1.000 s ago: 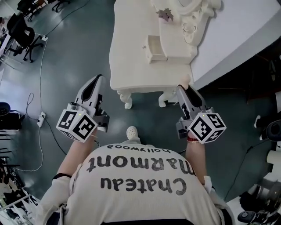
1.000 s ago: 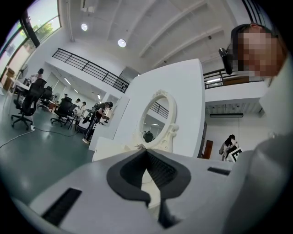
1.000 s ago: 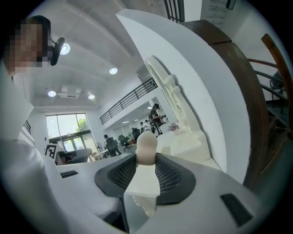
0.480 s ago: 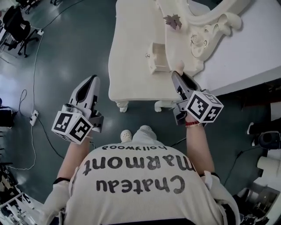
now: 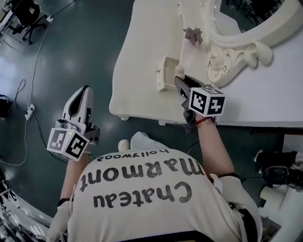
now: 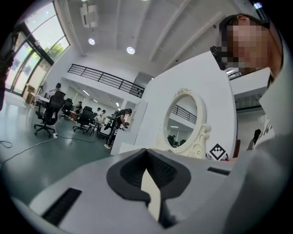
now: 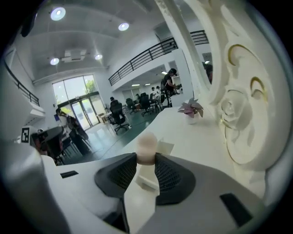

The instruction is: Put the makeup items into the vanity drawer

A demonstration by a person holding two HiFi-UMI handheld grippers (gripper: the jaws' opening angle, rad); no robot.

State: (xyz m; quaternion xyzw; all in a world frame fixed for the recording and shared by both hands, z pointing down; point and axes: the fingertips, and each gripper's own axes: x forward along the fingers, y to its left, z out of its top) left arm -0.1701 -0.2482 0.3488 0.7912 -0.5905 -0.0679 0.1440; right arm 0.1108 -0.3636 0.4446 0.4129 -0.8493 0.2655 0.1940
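A cream vanity table (image 5: 137,71) fills the upper middle of the head view, with a small drawer (image 5: 165,78) standing open on its top beside the ornate mirror frame (image 5: 236,52). My right gripper (image 5: 180,81) hovers right at that drawer, shut on a pale pink rounded makeup sponge (image 5: 179,71). In the right gripper view the sponge (image 7: 147,147) sits pinched between the dark pads (image 7: 171,176) of my right gripper (image 7: 146,161). My left gripper (image 5: 82,90) hangs over the floor to the left of the table, shut with nothing in it; in its own view the left gripper (image 6: 147,154) shows tips that meet.
A small purple-leaved plant (image 5: 193,35) stands on the vanity past the drawer. A white partition (image 5: 279,94) runs behind the mirror. On the green floor lie a cable with a power strip (image 5: 29,111), and office chairs (image 5: 28,12) stand at far left. Equipment (image 5: 279,175) crowds the lower right.
The person has stepped up to the vanity. My right gripper has carried the sponge forward from the table's front edge to the open drawer. The left gripper has stayed low at the left.
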